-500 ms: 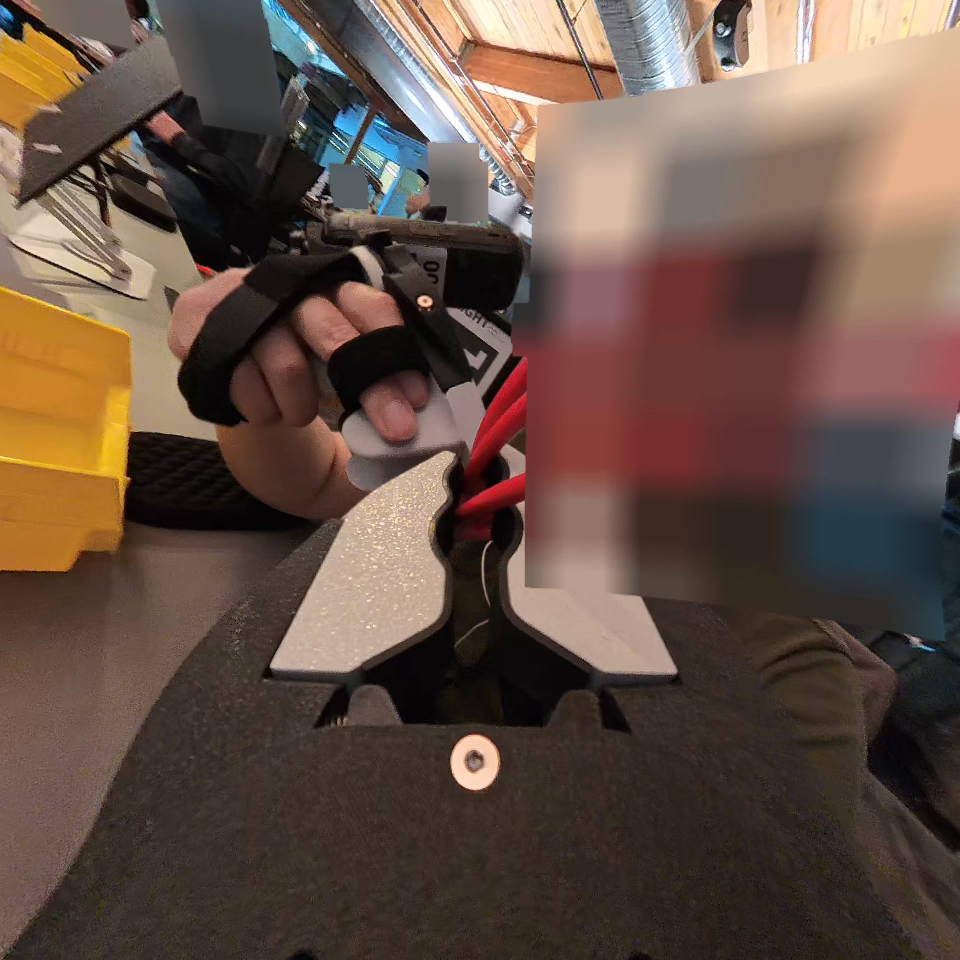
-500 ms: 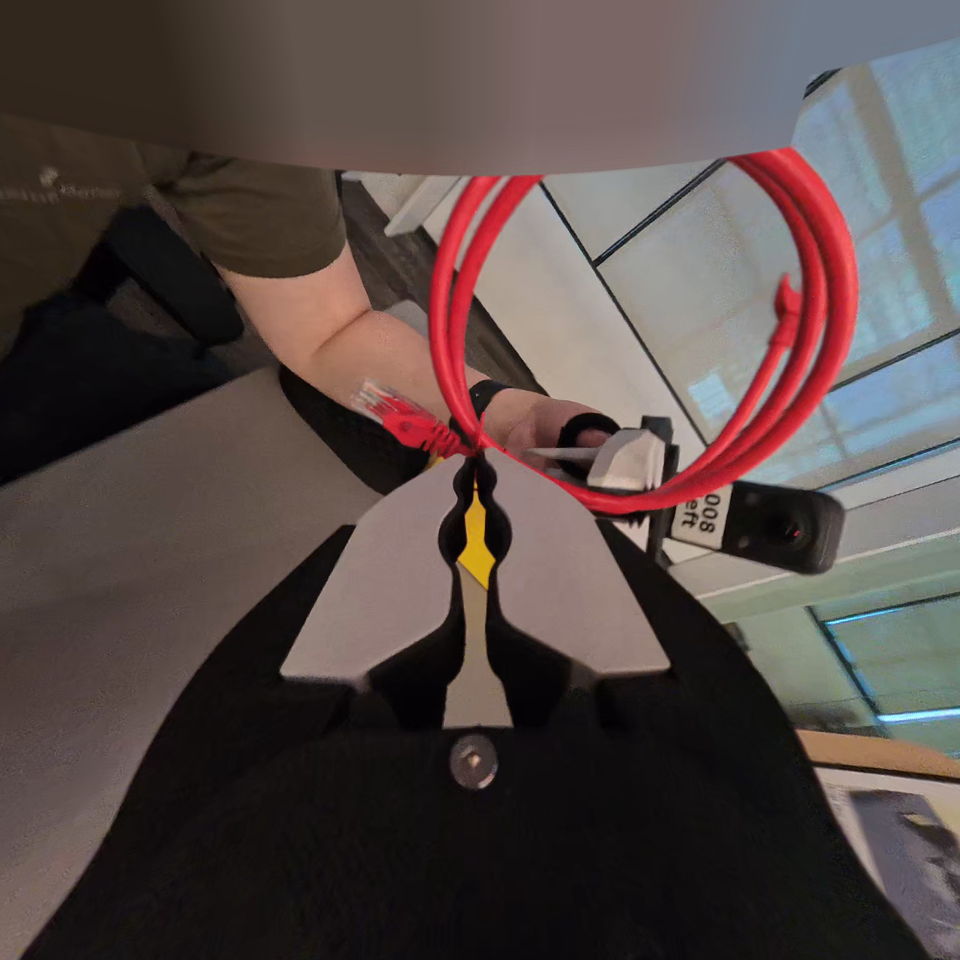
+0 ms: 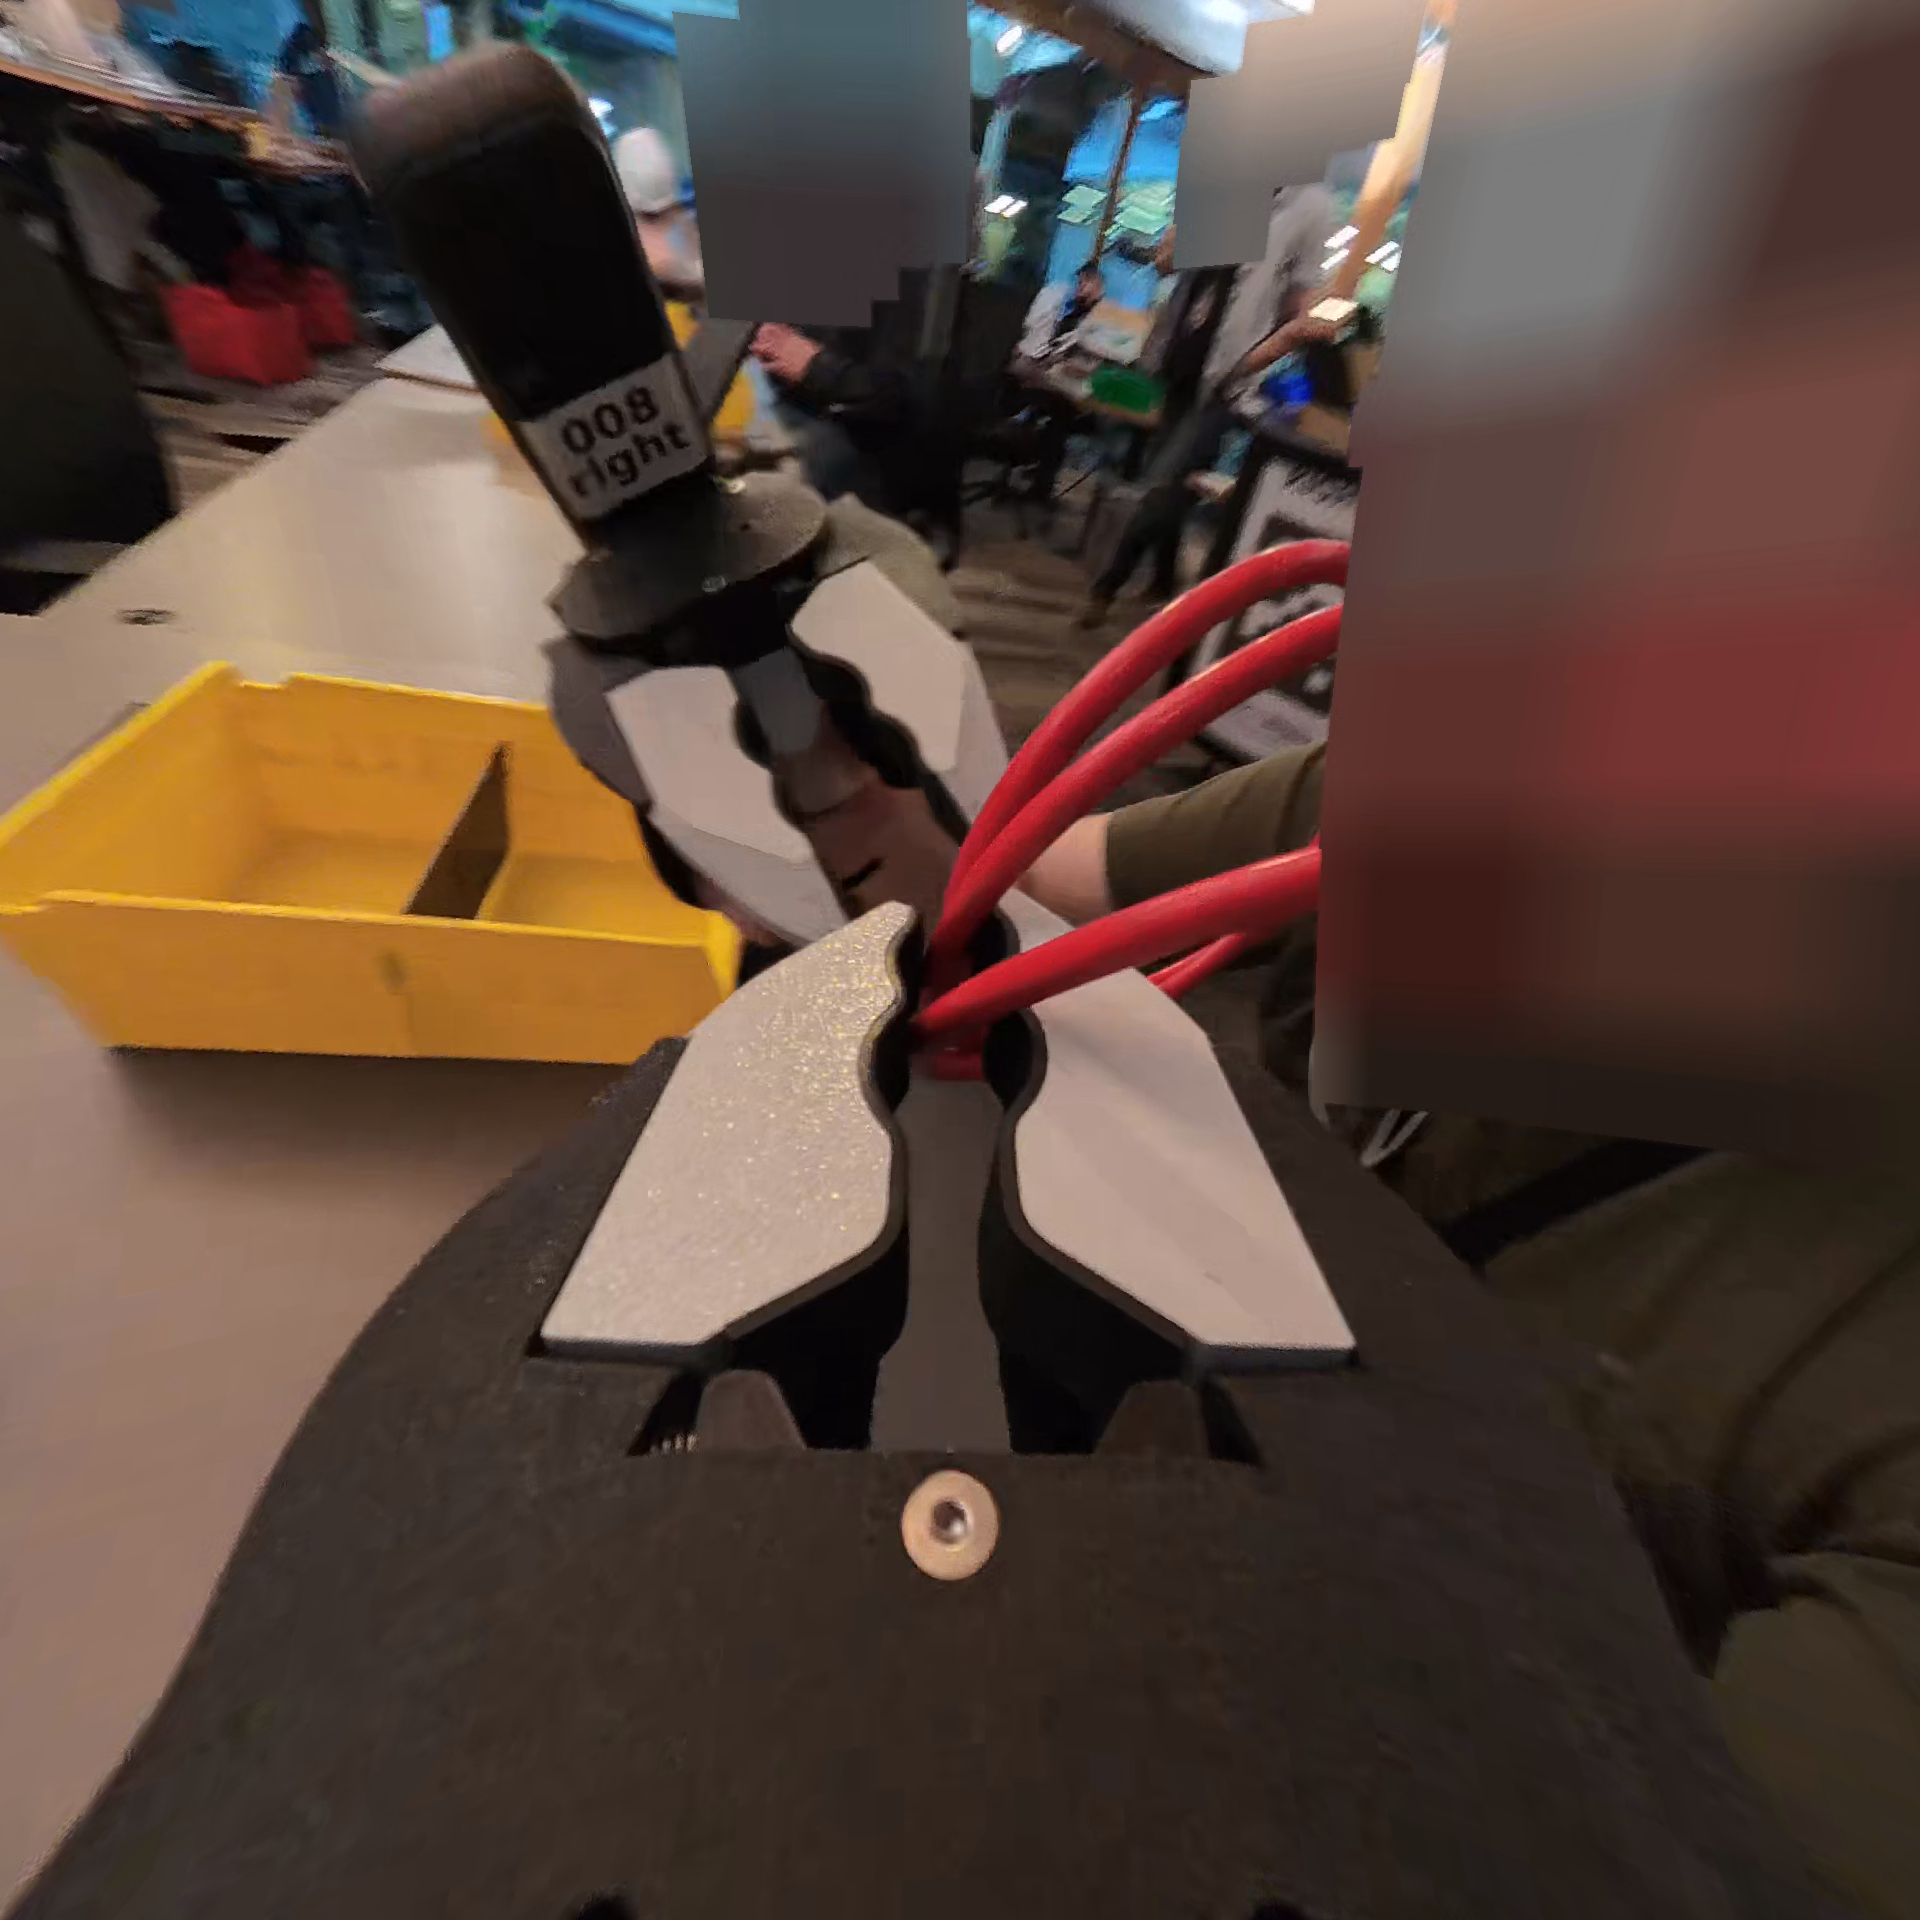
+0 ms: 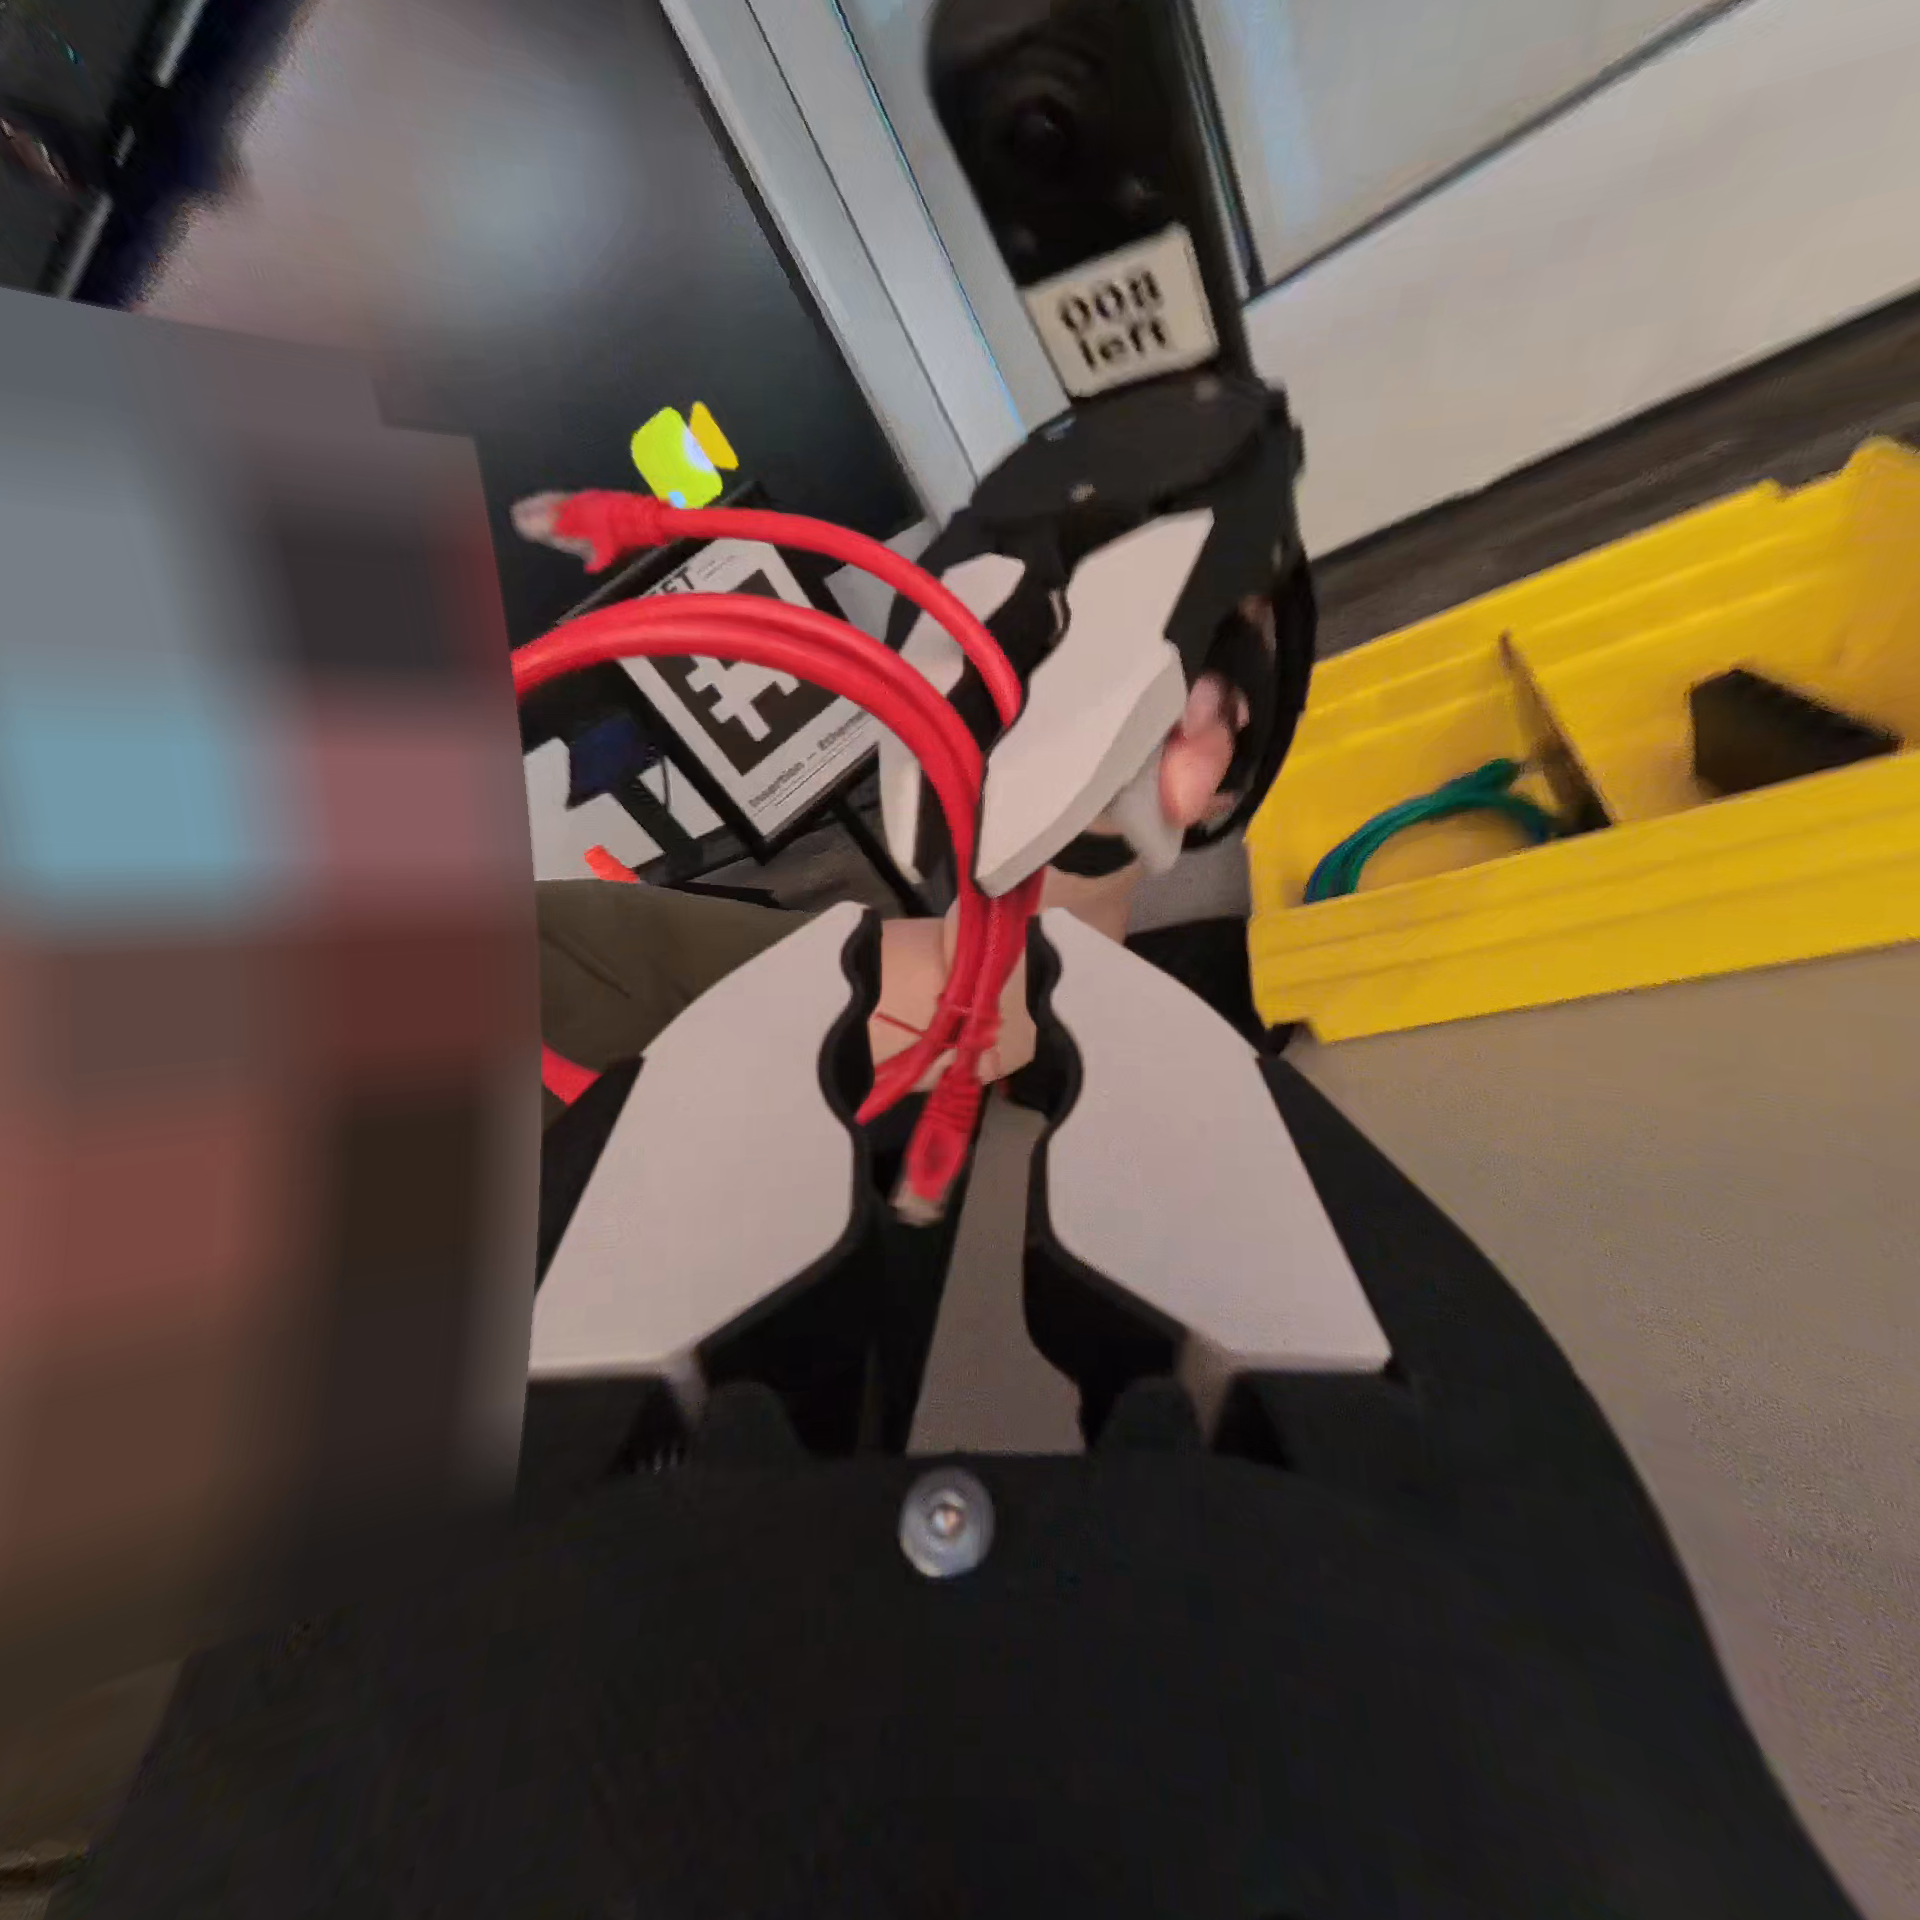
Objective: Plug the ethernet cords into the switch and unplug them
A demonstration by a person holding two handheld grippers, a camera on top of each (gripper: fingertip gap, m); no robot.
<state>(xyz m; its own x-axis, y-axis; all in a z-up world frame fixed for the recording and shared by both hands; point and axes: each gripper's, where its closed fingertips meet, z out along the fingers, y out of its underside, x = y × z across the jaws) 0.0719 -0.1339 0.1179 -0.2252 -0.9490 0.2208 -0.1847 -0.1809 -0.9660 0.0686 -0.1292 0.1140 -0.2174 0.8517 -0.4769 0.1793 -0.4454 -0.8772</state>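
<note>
A smooth, slightly glossy jacket is seen on the red ethernet cord (image 3: 1091, 769). The left gripper (image 3: 951, 1023) fingers (image 3: 758, 1132) are faced in matt, speckled grey. The yellow bin (image 3: 343, 966) appears as smooth plastic.

Your left claw (image 3: 951, 997) is pinched nearly closed, its grey fingers (image 3: 769, 1122) squeezing the red coil at their tips. Your right claw (image 4: 951, 997) stands spread, its fingers (image 4: 1174, 1164) apart around the strands, gripping nothing. The two claws point at each other, tips almost meeting, the left tilted.
</note>
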